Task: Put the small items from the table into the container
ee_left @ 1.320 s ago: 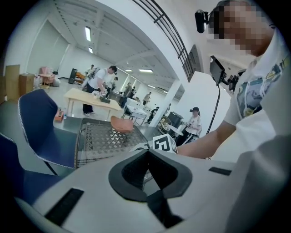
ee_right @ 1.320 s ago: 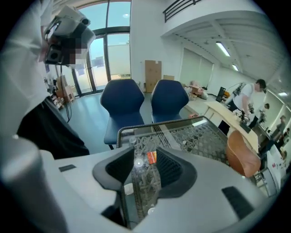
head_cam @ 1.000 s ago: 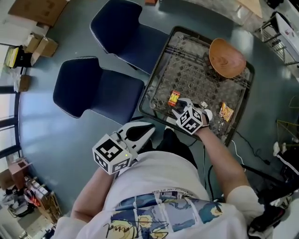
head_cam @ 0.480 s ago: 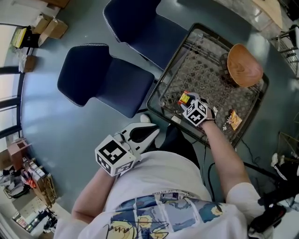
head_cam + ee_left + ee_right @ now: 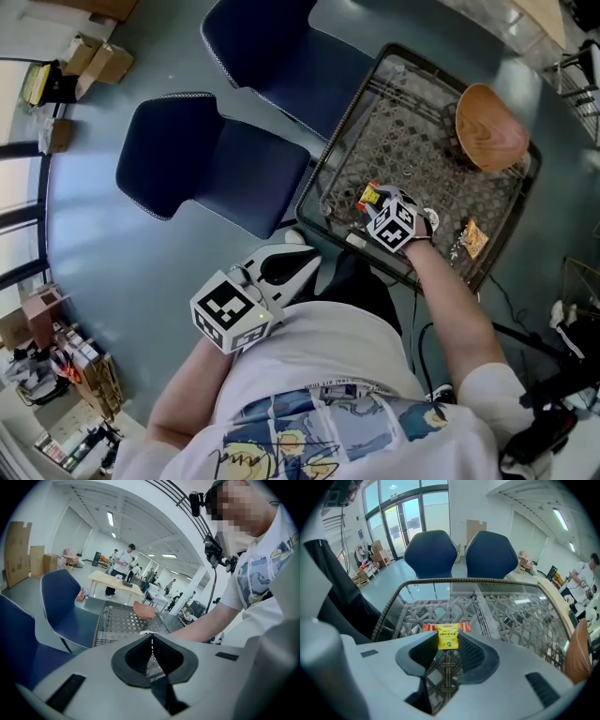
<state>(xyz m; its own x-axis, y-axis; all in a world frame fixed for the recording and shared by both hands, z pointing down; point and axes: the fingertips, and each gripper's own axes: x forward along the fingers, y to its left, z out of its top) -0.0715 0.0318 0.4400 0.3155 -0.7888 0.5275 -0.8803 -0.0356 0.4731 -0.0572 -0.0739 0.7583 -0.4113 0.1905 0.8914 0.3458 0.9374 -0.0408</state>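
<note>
Glass table [image 5: 513, 616] bears yellow packet [image 5: 447, 635] before right hand-held gripper [image 5: 448, 643].

I count two grippers on my feed: the left gripper [image 5: 300, 265] and the right gripper [image 5: 373, 206]. There is one glass table [image 5: 412, 122]. On it I count one wooden bowl [image 5: 487, 127] and two small packets, a yellow packet [image 5: 368, 197] and an orange packet [image 5: 472, 237] (a few tinier bits lie near the orange one, too small for me to count). Two blue chairs [image 5: 211, 164] stand beside the table. On the floor I make out at least two cardboard boxes [image 5: 112, 58].
</note>
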